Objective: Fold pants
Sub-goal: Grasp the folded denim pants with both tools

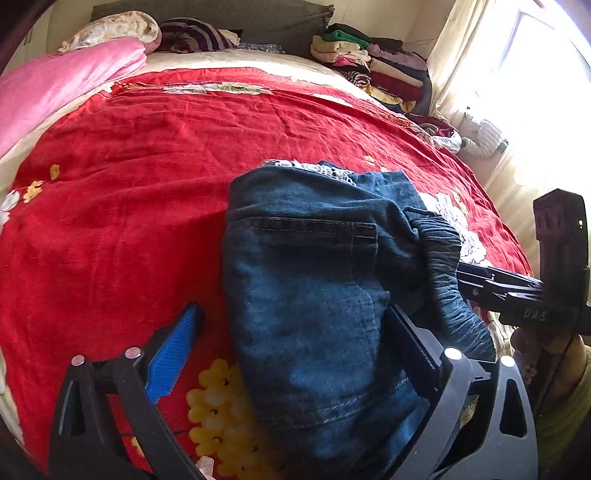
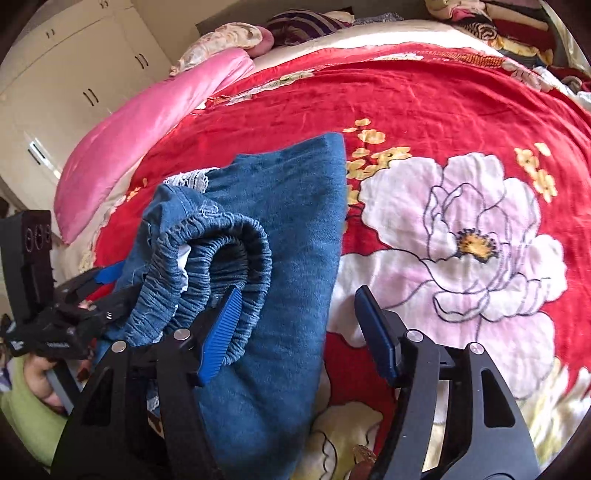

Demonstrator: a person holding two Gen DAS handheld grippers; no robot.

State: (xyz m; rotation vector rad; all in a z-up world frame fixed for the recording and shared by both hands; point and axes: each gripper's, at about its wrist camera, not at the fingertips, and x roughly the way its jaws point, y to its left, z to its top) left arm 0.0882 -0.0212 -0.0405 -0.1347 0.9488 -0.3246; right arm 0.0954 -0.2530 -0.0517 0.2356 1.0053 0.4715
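Note:
Blue denim pants (image 1: 314, 280) lie folded in a bundle on the red flowered bedspread (image 1: 129, 166). The elastic waistband (image 2: 221, 236) is curled up on top of the bundle. My left gripper (image 1: 291, 332) is open, its jaws wide apart, with the pants lying between them; the right finger is under the fabric. My right gripper (image 2: 295, 328) is open too, its left pad (image 2: 219, 332) against the waistband, its right pad (image 2: 376, 332) over the bedspread (image 2: 443, 110). The right gripper also shows in the left wrist view (image 1: 480, 280) at the waistband. The pants (image 2: 280, 266) show in the right wrist view.
A pink quilt (image 1: 55, 85) lies along the bed's left side. Pillows (image 1: 195, 35) and a stack of folded clothes (image 1: 369, 62) sit at the head. A curtained window (image 1: 517, 74) is to the right. White cupboards (image 2: 74, 81) stand beyond the bed.

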